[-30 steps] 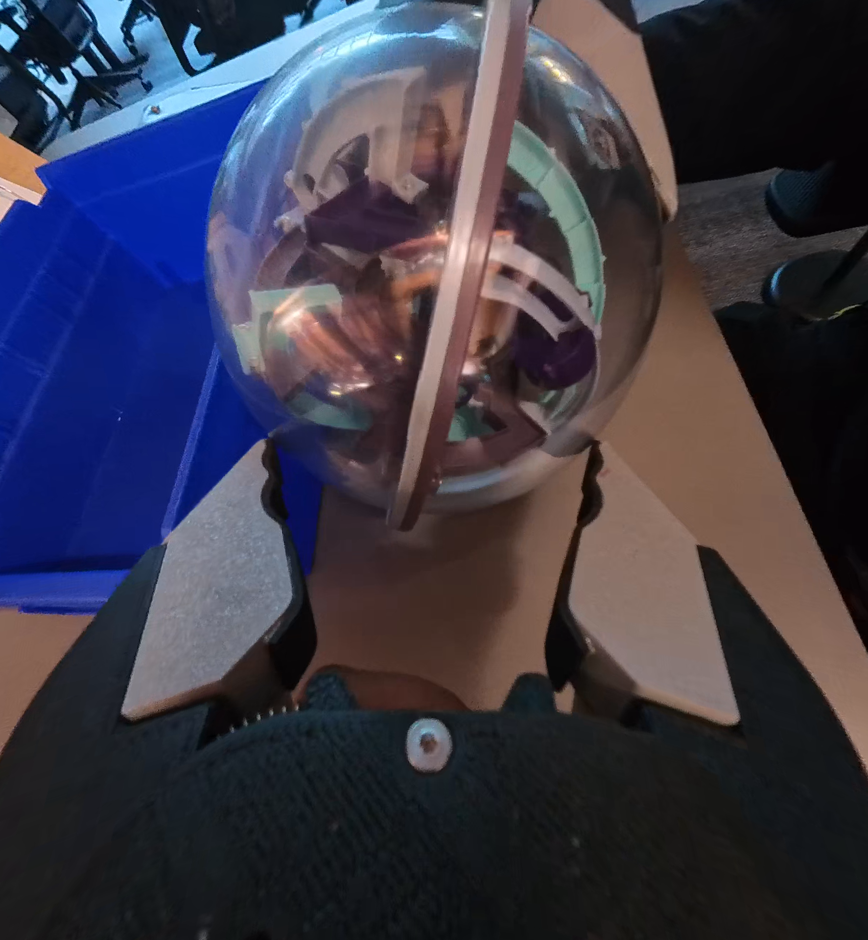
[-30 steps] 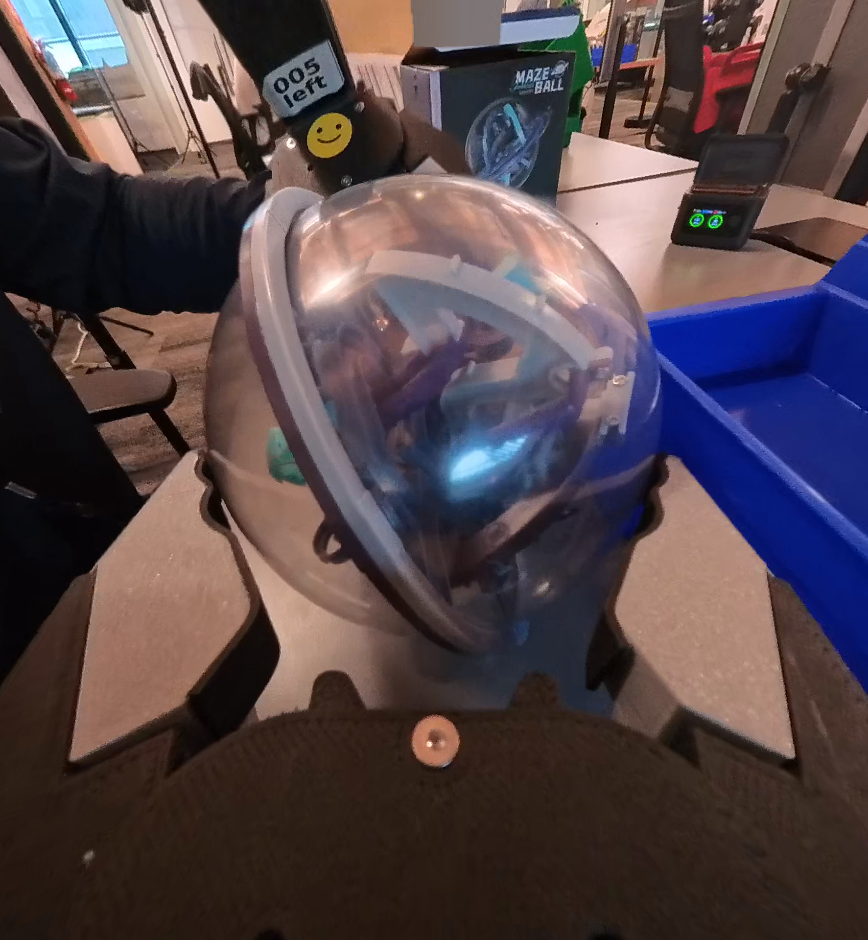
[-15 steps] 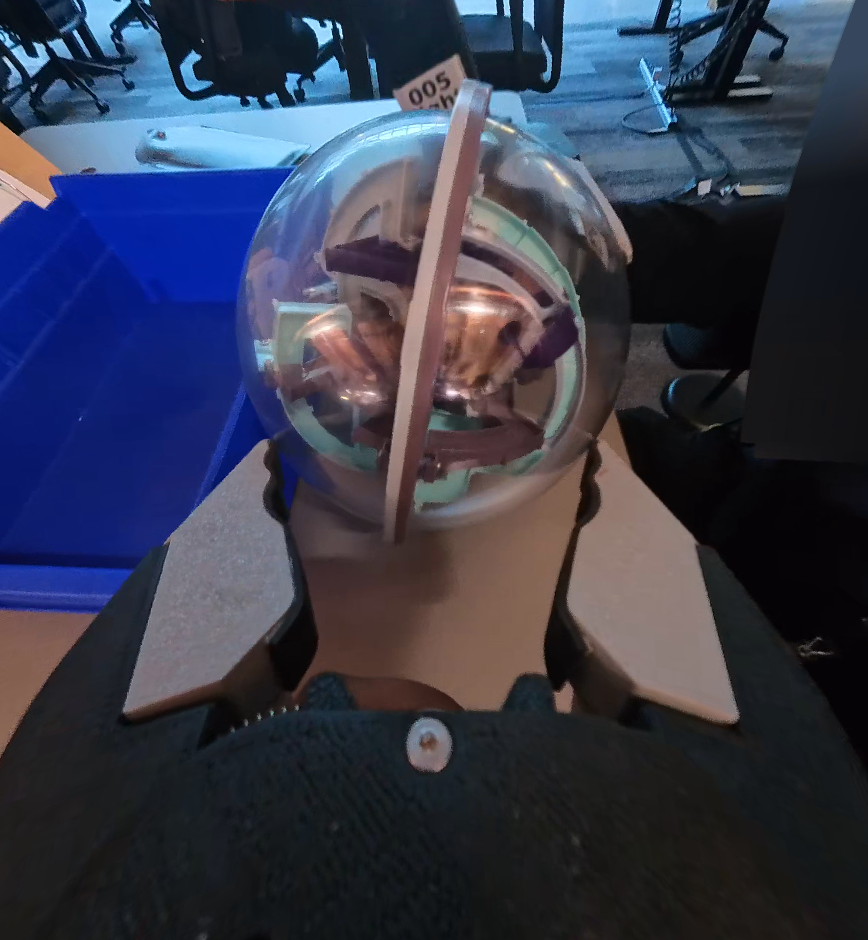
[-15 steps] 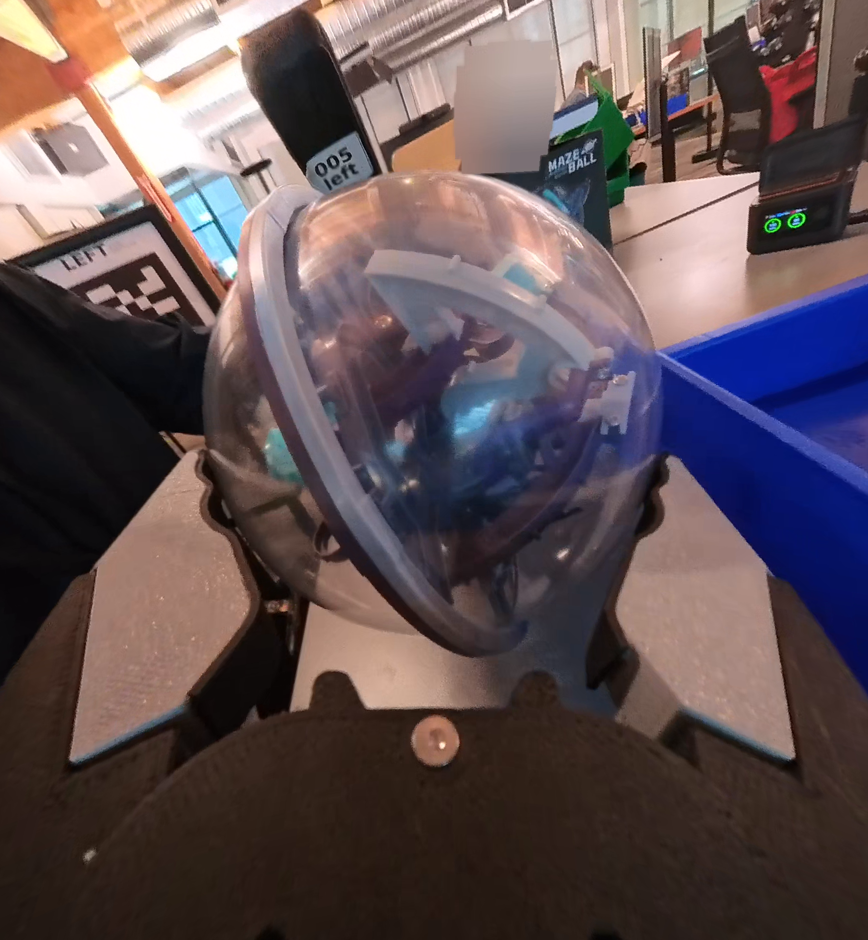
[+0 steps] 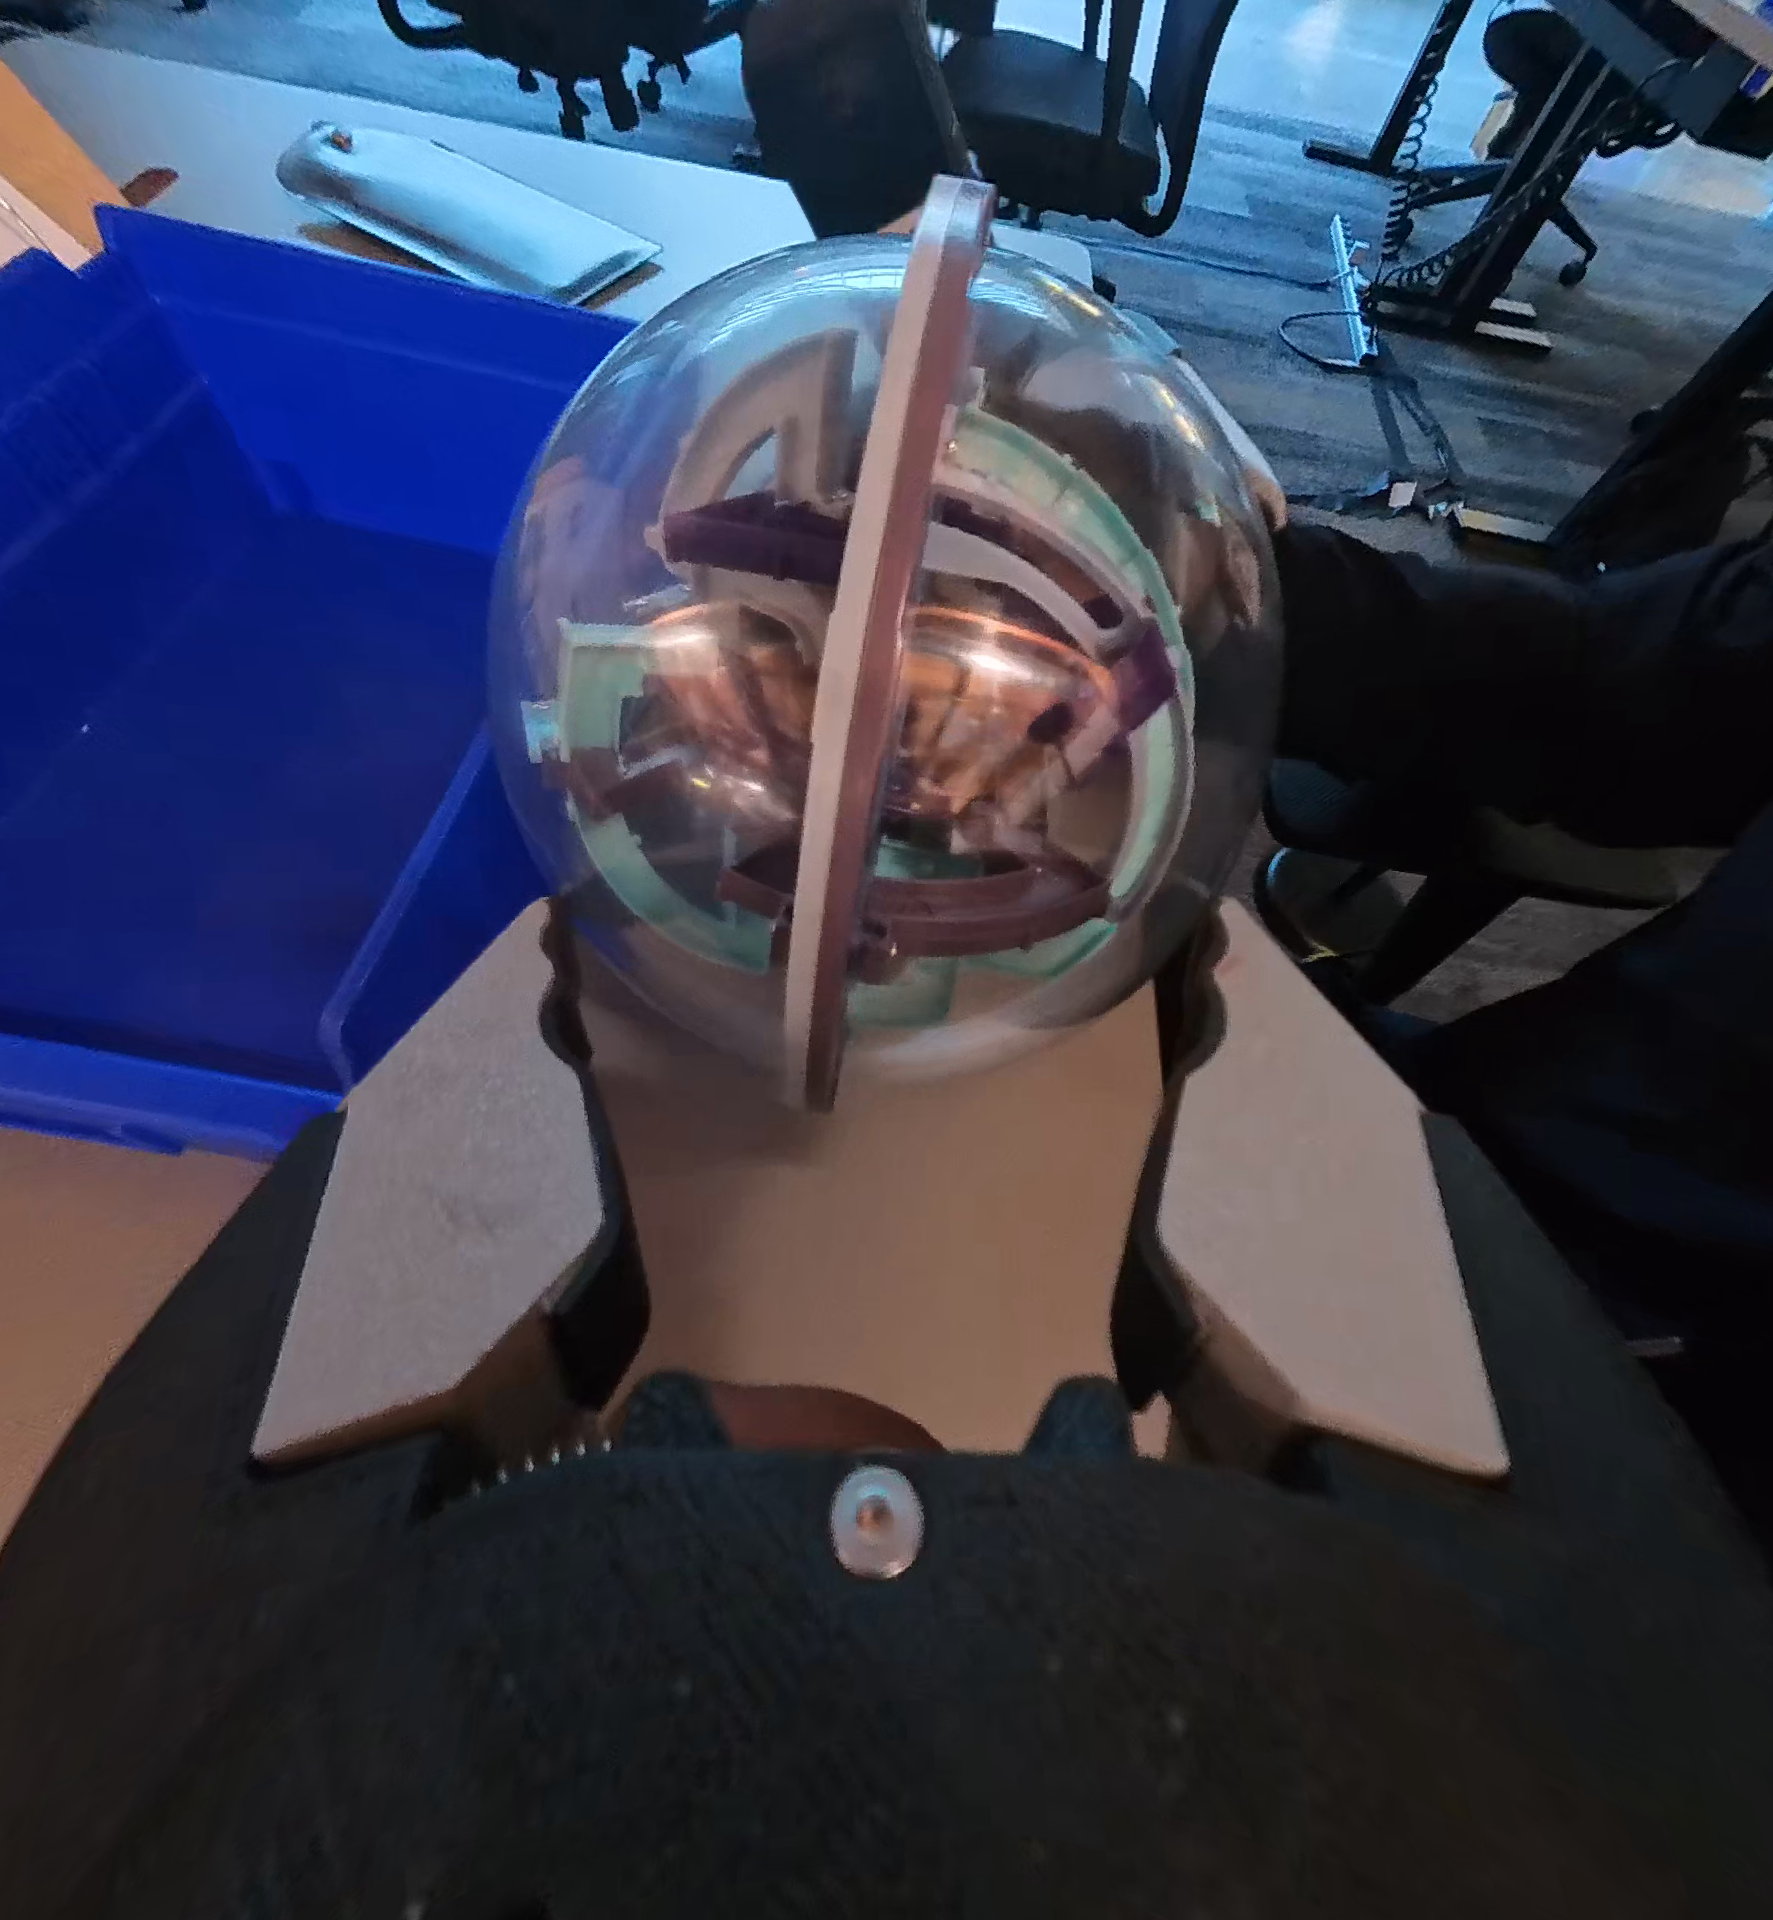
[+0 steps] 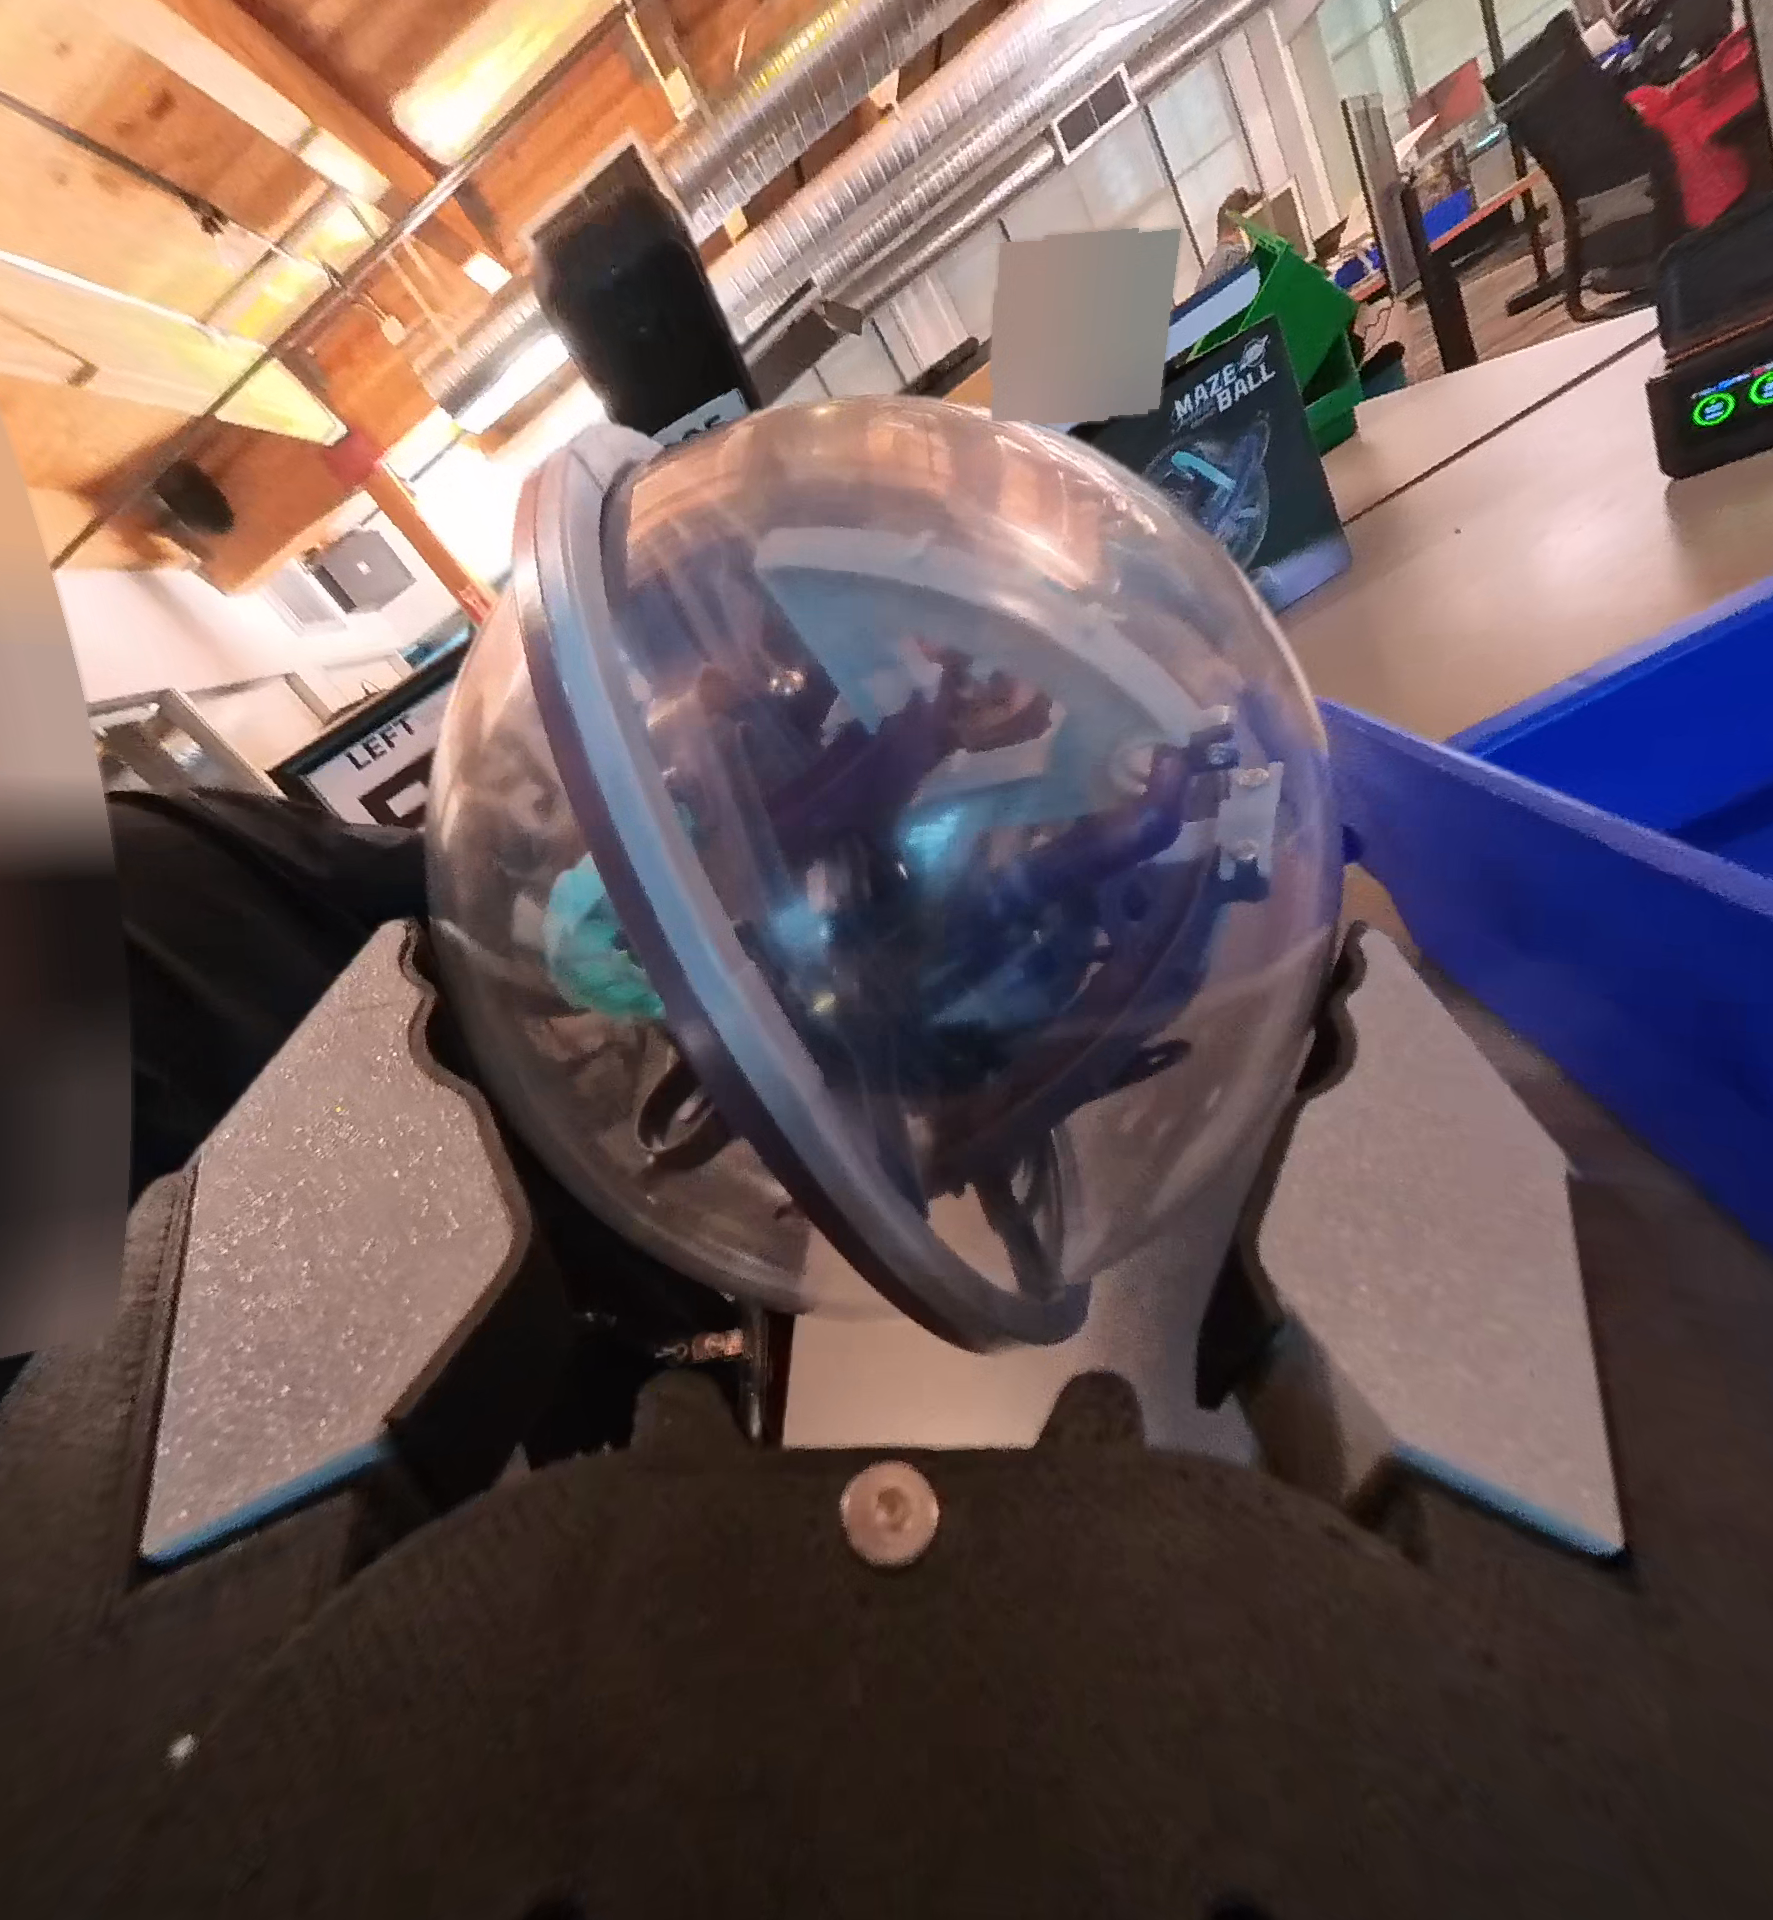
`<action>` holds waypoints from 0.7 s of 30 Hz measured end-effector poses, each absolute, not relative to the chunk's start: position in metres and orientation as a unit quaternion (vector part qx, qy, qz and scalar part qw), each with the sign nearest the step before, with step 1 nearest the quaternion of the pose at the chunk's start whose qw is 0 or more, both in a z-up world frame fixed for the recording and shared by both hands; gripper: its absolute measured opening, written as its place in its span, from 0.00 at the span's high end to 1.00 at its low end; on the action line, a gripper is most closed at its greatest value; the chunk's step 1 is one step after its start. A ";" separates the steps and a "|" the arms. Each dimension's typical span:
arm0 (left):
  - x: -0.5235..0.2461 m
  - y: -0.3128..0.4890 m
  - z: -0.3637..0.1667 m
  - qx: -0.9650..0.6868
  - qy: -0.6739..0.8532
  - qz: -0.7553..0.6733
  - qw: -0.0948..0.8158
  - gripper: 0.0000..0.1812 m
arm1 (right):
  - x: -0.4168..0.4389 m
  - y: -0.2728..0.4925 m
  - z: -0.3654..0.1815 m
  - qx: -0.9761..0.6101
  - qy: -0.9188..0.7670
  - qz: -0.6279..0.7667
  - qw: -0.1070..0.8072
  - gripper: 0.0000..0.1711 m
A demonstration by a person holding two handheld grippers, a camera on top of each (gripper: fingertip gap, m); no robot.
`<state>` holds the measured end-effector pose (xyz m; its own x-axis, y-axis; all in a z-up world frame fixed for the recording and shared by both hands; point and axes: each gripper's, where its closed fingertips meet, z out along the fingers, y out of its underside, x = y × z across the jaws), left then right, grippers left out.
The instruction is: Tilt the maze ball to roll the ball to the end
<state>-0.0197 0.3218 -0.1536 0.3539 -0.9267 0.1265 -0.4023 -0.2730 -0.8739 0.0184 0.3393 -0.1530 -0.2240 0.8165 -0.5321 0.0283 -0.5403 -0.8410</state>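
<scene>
Left wrist view puts us right up against the maze ball (image 5: 716, 665), a clear sphere packed with purple, mint and white tracks, and it's up in the air above the tabletop (image 5: 61, 1247), clear of the surface. The left claw (image 5: 877, 966) is spread wide, its two fingers pressed against the sphere's lower flanks, one on each side. That wide stance makes sense to me: a round, slick shell offers no edge to pinch, so cradling it low looks like the only way to stop it slipping out.

Over to the right wrist view, and the right claw (image 6: 877, 1023) does the same job from the opposite side, also spread wide and clamped on the lower curve of the maze ball (image 6: 965, 831). Two claws on opposite sides, I'd say, give control over tilt in any direction. The equator rim (image 6: 653, 831) runs on a steep diagonal here, while it stands nearly upright in the left view (image 5: 882, 644), so the sphere is tipped well over.

Just beside it sits the blue bin (image 5: 186, 675), with the toy's dark box (image 6: 1240, 468) standing farther back on the tabletop. The little ball inside? Too much glare and clutter among the tracks to pick it out, so how far along the run is, I cannot tell.
</scene>
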 end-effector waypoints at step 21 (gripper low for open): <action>-0.014 0.318 -0.155 -0.739 0.422 -0.362 0.380 0.37 | 0.023 0.340 -0.148 -0.584 -0.361 0.683 0.250 0.09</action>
